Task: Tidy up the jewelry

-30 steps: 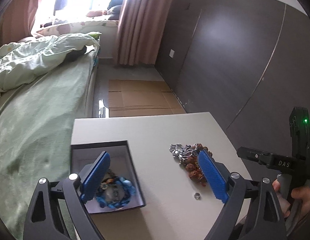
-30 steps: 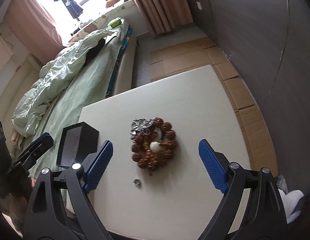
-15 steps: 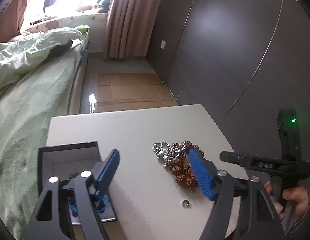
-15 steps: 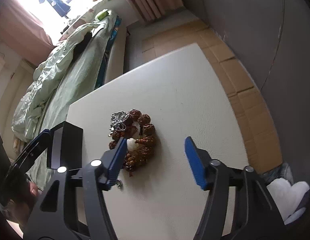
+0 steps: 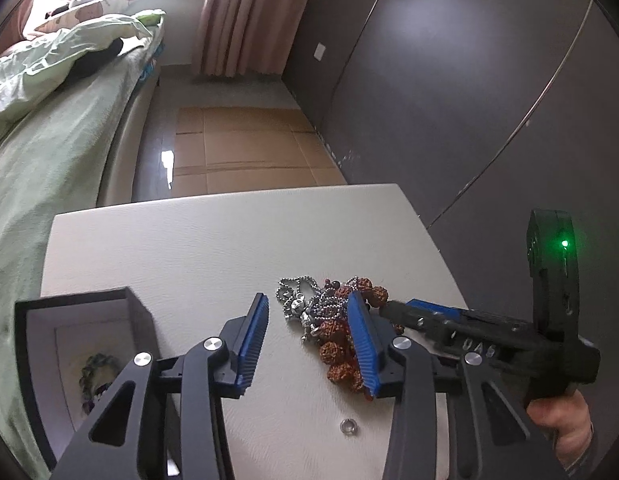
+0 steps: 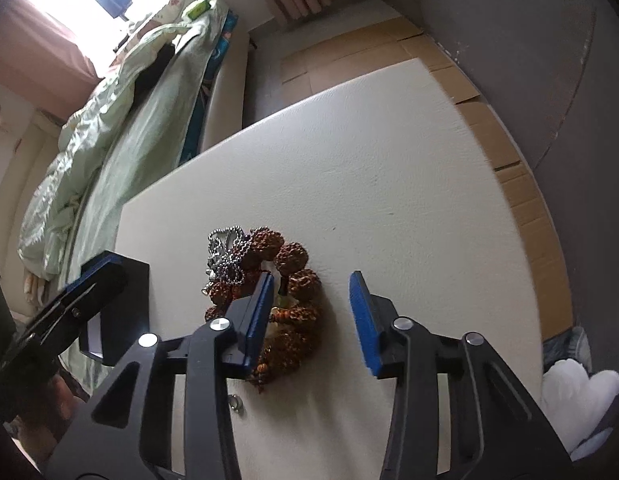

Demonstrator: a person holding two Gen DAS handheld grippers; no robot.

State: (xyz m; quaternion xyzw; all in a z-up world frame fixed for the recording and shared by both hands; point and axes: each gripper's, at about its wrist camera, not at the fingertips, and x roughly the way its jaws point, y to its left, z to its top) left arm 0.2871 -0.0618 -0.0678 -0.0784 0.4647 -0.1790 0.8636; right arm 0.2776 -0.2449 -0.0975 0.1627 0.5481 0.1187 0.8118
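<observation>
Left gripper [image 5: 307, 342]: jaws partly open, empty, lower centre of the left wrist view.
Right gripper [image 6: 315, 318]: jaws partly open, nothing clamped; blue left pad over the bracelet.
Small silver metal ring [image 5: 348, 426]: on the tabletop, bottom centre, apart from the pile.
Brown rough-bead bracelet [image 6: 295, 280]: frame centre, on the white table [image 6: 389, 184].
Silver ball-chain necklace [image 6: 225, 254]: heaped on the bracelet's upper-left edge.
Open black jewellery box with white lining [image 5: 69, 336]: lower left, blurred beads inside.
Green-covered bed [image 5: 49, 140]: upper left, beyond the table.

A home bedroom: a bed [image 5: 49, 152] with rumpled green bedding, pink curtains [image 5: 245, 16], and dark wardrobe doors [image 5: 449, 80].
</observation>
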